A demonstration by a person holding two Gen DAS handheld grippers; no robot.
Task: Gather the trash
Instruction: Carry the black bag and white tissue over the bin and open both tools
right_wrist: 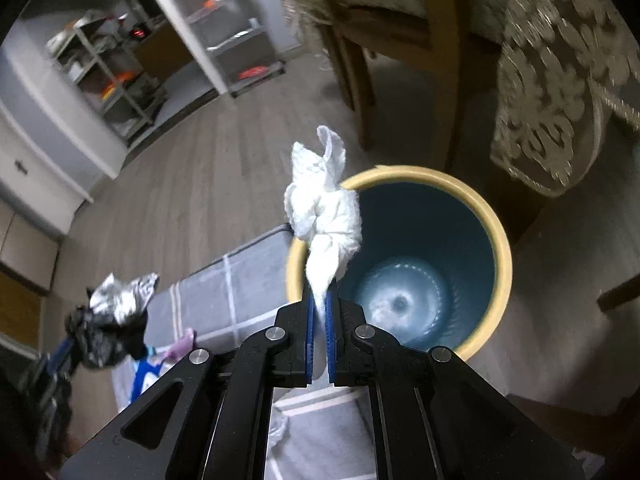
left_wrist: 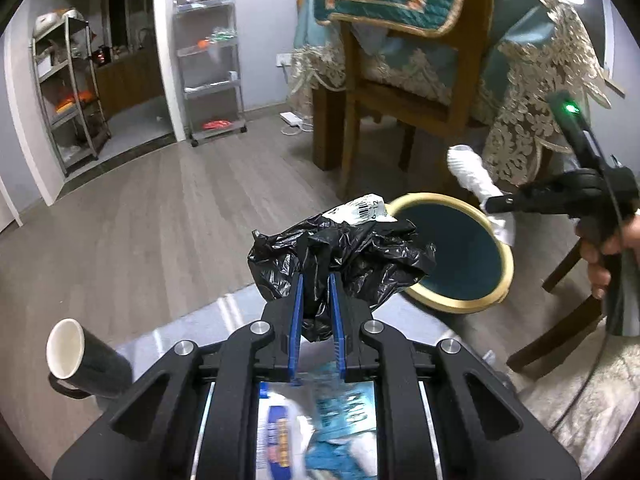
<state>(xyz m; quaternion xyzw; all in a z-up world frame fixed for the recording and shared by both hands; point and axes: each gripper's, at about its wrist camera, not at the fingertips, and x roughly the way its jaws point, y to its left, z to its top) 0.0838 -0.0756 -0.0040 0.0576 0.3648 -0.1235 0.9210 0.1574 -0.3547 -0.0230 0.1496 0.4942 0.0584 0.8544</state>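
My left gripper is shut on a crumpled black plastic bag with a white barcode label, held just left of the bin. The bin is dark teal with a cream rim and stands on the floor by the table edge. My right gripper is shut on a crumpled white tissue, held over the near left rim of the bin, whose inside shows bare. In the left wrist view the right gripper and tissue hang above the bin's far rim. The bag also shows at the left of the right wrist view.
A black mug with a white inside lies at the table's left. Packets and wrappers lie on the grey tablecloth under my left gripper. A wooden chair and a lace-draped table stand behind the bin. Metal shelves stand by the far wall.
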